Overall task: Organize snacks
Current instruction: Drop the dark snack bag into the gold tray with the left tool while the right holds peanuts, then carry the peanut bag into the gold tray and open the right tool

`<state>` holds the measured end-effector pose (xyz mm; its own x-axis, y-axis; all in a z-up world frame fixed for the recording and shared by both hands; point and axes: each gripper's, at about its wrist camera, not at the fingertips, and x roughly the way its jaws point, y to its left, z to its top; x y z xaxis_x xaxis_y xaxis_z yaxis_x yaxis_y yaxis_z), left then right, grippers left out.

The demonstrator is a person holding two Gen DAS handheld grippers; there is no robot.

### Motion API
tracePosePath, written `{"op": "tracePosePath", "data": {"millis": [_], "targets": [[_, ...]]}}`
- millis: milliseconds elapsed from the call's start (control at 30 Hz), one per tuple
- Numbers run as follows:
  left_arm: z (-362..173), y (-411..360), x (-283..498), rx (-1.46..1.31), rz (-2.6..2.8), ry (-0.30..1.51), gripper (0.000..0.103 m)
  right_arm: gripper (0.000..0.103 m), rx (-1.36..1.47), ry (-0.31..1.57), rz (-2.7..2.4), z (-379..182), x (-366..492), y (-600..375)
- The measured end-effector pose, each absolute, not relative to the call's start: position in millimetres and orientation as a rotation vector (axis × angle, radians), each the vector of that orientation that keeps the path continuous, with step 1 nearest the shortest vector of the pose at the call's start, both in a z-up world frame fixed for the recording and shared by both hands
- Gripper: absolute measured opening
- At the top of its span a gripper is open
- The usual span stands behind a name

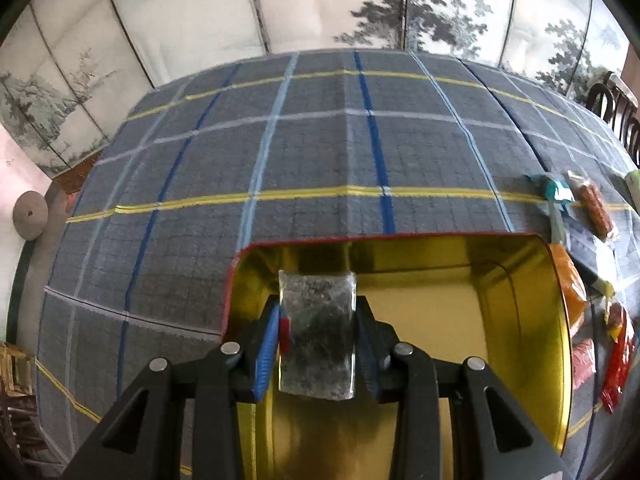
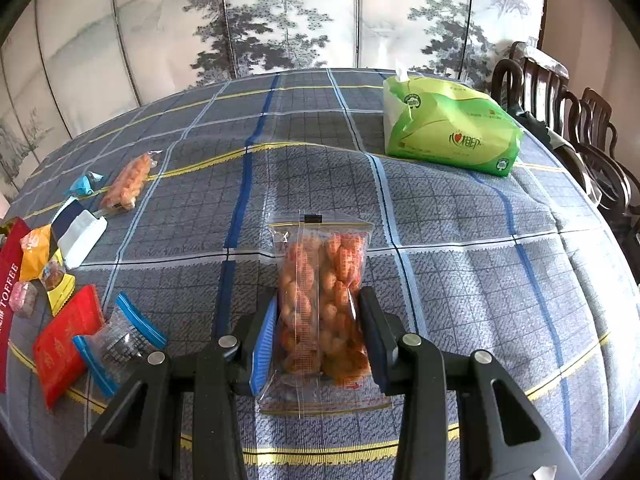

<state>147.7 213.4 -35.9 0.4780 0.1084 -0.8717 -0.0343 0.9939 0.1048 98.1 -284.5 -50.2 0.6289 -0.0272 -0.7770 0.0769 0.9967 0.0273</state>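
Observation:
My left gripper (image 1: pixel 316 308) is shut on a small clear packet of dark bits (image 1: pixel 316 336). It holds the packet upright over the open gold-lined tin (image 1: pixel 460 256), near the tin's far left corner. The tin has a red rim and its inside looks bare. My right gripper (image 2: pixel 320 300) is shut on a clear bag of orange snacks (image 2: pixel 324 276), which lies lengthwise between the pads on the plaid tablecloth (image 2: pixel 480 280). Several other snack packets lie to the right of the tin, among them an orange packet (image 1: pixel 572 292) and a sleeve of crackers (image 1: pixel 596 204).
At the left of the right wrist view lie a red packet (image 2: pixel 64 344), a clear zip bag (image 2: pixel 120 340), a white and navy packet (image 2: pixel 80 236), a blue candy (image 2: pixel 84 184) and a red toffee lid (image 2: pixel 10 280). A green tissue pack (image 2: pixel 448 128) sits far right, with dark chairs (image 2: pixel 580 120) beyond.

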Motion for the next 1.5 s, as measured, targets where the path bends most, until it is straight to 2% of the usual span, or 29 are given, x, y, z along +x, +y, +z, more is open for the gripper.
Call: {"op": "tracePosePath", "data": {"millis": [133,300,400,467,667,833,1100,1167,1233,1300,1333,1500], "targets": [[-29,219,147,0.043,0.063,1.054,0.044,0.037,0.057,0.890,-0.061,-50,98,-284],[-10,221,134,-0.004,0.066,1.003,0.044,0.037,0.059,0.889,-0.060,-50,98,-285],[9,216,110,-0.022,0.083,0.931,0.045,0.037,0.064,0.889,-0.056,-50,98,-285],[21,208,85,-0.025,0.104,0.881,0.050,0.037,0.069,0.887,-0.054,-50,98,-284],[34,201,22,-0.137,0.138,0.820,0.050,0.037,0.135,0.887,-0.014,-40,92,-278],[33,201,-22,-0.223,0.130,0.804,0.051,0.037,0.163,0.835,0.134,-6,83,-233],[31,214,-64,-0.373,0.116,0.855,0.051,0.037,0.187,0.822,0.529,51,83,-100],[30,218,-67,-0.373,0.138,0.879,0.066,0.037,0.186,0.838,0.620,56,85,-59],[34,223,-76,-0.352,0.164,0.843,0.067,0.037,0.194,0.866,0.688,56,90,-28],[39,224,-83,-0.308,0.202,0.807,0.073,0.037,0.188,0.895,0.732,52,95,2],[41,225,-87,-0.290,0.226,0.794,0.080,0.037,0.174,0.907,0.742,49,99,17],[48,232,-104,-0.255,0.254,0.705,0.081,0.037,0.142,0.993,0.737,21,124,67]]}}
